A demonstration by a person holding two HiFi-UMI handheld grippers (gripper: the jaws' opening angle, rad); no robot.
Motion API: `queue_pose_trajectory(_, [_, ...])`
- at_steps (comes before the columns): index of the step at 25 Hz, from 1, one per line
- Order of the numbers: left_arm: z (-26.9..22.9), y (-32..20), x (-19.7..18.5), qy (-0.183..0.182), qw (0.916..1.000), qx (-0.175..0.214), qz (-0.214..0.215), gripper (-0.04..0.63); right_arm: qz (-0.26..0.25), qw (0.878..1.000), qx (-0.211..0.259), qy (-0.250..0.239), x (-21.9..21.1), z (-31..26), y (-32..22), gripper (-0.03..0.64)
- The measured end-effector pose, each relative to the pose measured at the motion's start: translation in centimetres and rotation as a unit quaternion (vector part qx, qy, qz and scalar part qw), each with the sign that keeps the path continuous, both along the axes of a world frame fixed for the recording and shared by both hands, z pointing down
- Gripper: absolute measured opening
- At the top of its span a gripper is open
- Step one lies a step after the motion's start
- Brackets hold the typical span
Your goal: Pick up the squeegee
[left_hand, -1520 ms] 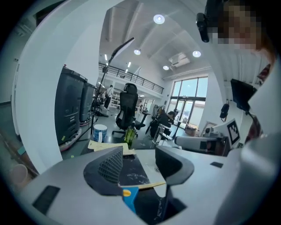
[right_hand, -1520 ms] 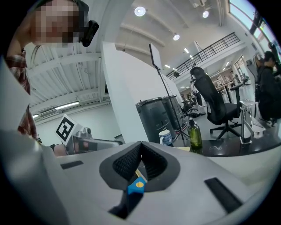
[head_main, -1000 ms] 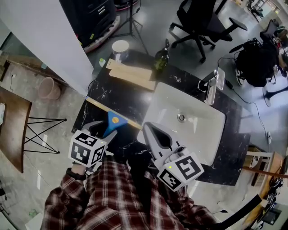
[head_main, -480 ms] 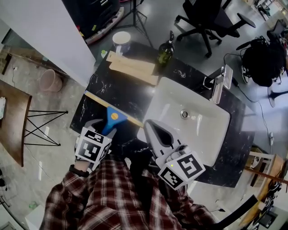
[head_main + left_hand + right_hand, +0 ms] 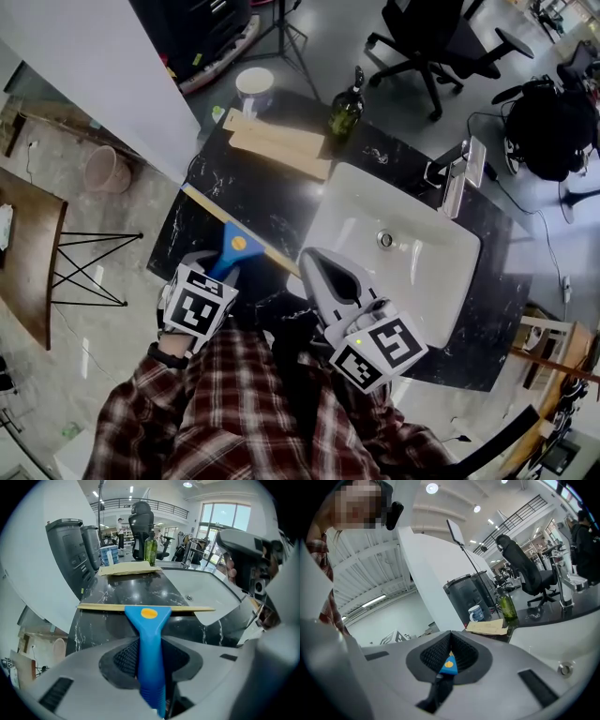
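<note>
The squeegee [image 5: 233,246] handle's butt end is buried under the left gripper [image 5: 217,272], jaws closing around it, and the right gripper view shows maybe just a blue sliver.

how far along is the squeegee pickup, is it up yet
Not up yet. Done: the left gripper sits over the squeegee, with the blue handle between its pads. In hand: the jaws are closing, and the pads look to be against the handle. Left: the lift, since the blade lies flat on the black counter. The right gripper is shut and holds nothing.
</note>
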State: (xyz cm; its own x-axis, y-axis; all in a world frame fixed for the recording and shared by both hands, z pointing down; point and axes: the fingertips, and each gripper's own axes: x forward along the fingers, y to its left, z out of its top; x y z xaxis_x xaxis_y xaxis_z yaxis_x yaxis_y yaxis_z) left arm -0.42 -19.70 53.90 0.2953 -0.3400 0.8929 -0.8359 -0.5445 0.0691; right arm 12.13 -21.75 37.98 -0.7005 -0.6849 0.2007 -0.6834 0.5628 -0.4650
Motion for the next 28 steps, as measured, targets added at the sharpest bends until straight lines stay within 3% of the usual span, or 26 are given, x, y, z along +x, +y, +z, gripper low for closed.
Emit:
queue_pose_trajectory(3, [0.0, -0.1, -0.1, 0.010, 0.9999, 0.003, 0.001, 0.138, 0.003, 1.000, 0.003, 0.004, 0.2, -0.2, -0.1, 0.012])
queue_pose_trajectory(9, [-1.8, -1.5, -0.1, 0.073, 0.9969, 0.022, -0.021, 0.138, 0.009, 1.000, 0.010, 0.016, 0.4, -0.8, 0.1, 0.012])
queue_pose_trajectory(16, [-6.3, -5.0, -0.1, 0.124, 0.9880, 0.085, -0.037, 0.138, 0.010, 0.999, 0.028, 0.034, -0.2, -2.6, 0.6, 0.012])
queue_pose_trajectory(20, [-9.9, -7.5, 0.9, 0.167, 0.9747, 0.144, -0.038, 0.138, 0.018, 0.998, 0.043, 0.049, 0.2, -3.7, 0.4, 0.012])
queue_pose_trajectory(28, [-17.4, -9.9, 2.7, 0.262, 0.9365, 0.231, -0.027, 0.138, 0.058, 0.994, 0.064, 0.075, 2.4, -5.4, -0.4, 0.012])
